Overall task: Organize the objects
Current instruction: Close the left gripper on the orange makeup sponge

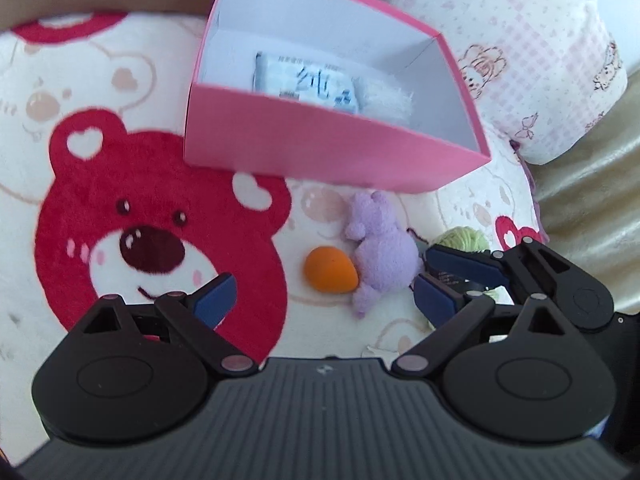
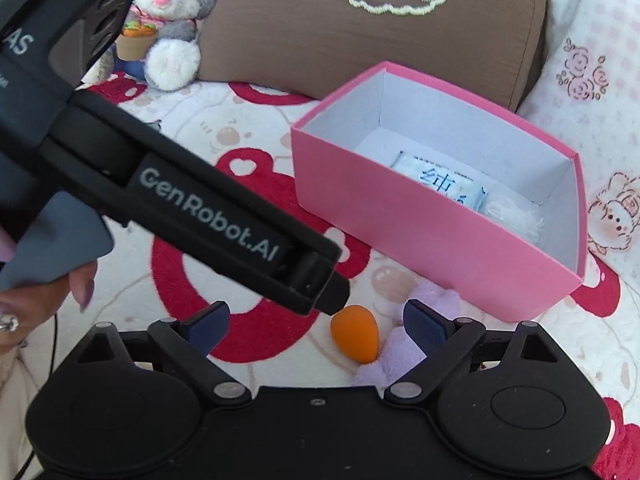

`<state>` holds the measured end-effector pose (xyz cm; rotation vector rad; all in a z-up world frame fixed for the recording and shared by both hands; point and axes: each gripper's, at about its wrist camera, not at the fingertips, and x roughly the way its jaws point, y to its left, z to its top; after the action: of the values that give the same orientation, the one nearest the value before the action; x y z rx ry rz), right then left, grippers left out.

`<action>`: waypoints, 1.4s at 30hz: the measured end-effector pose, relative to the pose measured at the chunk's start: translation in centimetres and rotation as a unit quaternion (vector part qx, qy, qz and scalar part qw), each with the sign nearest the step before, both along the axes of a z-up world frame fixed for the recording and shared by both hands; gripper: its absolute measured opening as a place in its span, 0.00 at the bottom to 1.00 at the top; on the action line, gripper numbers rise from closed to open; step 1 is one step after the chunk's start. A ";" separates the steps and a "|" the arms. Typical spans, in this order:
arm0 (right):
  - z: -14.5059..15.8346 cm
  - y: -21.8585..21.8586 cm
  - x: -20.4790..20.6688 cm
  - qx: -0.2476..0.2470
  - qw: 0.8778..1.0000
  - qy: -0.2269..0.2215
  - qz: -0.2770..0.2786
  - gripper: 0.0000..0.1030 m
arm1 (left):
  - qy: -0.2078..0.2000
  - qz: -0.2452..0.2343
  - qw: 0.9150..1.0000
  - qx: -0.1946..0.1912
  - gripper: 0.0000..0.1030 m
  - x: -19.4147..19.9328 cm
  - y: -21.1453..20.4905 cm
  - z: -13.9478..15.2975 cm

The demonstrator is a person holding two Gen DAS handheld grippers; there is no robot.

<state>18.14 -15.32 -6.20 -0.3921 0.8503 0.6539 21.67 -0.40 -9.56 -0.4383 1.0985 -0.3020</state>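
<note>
An open pink box (image 1: 320, 148) (image 2: 420, 236) stands on the bear-print blanket and holds a white tissue pack (image 1: 306, 82) (image 2: 444, 184) and a white fluffy item (image 1: 390, 102) (image 2: 516, 216). In front of it lie an orange egg-shaped sponge (image 1: 330, 274) (image 2: 356, 338), a purple plush toy (image 1: 380, 252) (image 2: 404, 348) and a green yarn ball (image 1: 464, 238). My left gripper (image 1: 324, 300) is open and empty, just short of the sponge and plush. My right gripper (image 2: 316, 328) is open and empty over the sponge; it also shows at the right of the left wrist view (image 1: 452, 276).
A brown cushion (image 2: 360, 28) and a grey rabbit plush (image 2: 176, 12) sit behind the box. A pink-checked pillow (image 1: 520, 48) lies to the right. The left gripper's body (image 2: 200, 216) crosses the right wrist view diagonally. A beige cover (image 1: 592, 208) borders the blanket's right side.
</note>
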 end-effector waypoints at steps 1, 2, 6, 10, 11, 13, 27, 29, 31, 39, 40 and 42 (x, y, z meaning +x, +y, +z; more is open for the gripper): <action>-0.5 -0.1 0.3 0.002 1.000 0.002 -0.004 0.92 | 0.011 0.005 1.000 -0.014 0.92 0.2 0.2 -0.6; -1.0 -0.2 0.4 0.005 1.000 0.002 -0.009 0.92 | 0.018 0.005 0.999 -0.026 0.92 0.3 0.3 -1.2; -3.0 -1.5 0.3 0.029 0.999 0.001 -0.040 0.92 | 0.023 0.002 1.000 -0.017 0.91 0.6 -0.3 -2.6; -4.3 -1.3 -0.5 -0.003 0.999 -0.032 -0.010 0.92 | 0.028 0.003 0.999 -0.034 0.90 1.1 -0.5 -3.7; -4.5 -1.2 -0.5 -0.007 0.999 -0.036 -0.005 0.92 | 0.027 0.003 0.999 -0.036 0.90 1.2 -0.6 -3.9; -5.0 -1.1 -0.3 -0.008 0.999 -0.036 0.002 0.91 | 0.018 0.005 0.999 -0.036 0.90 1.2 -0.8 -4.2; -7.0 -1.0 0.9 -0.001 1.000 -0.001 0.005 0.74 | 0.005 -0.011 0.999 -0.033 0.82 2.1 -2.3 -6.5; -6.8 -1.4 1.3 0.027 0.999 0.030 0.003 0.73 | 0.001 -0.014 0.999 -0.033 0.80 2.2 -2.4 -6.8; -6.7 -1.7 1.7 0.043 0.998 0.038 -0.003 0.73 | -0.010 -0.018 0.999 -0.025 0.74 2.2 -2.6 -6.8; -7.1 -1.8 2.0 0.032 0.998 0.038 -0.025 0.59 | -0.038 -0.030 0.999 0.003 0.47 2.0 -3.7 -6.7; -7.1 -1.9 2.1 0.031 0.998 0.038 -0.030 0.58 | -0.044 -0.030 0.999 0.004 0.47 1.9 -3.7 -6.6; -7.1 -2.0 2.2 0.027 0.998 0.036 -0.041 0.50 | -0.054 -0.032 0.998 0.009 0.43 1.9 -3.9 -6.5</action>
<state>20.36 -17.36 -13.33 -0.2841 0.9109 0.6177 23.54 -4.31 -16.03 -0.3664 1.0100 -0.3671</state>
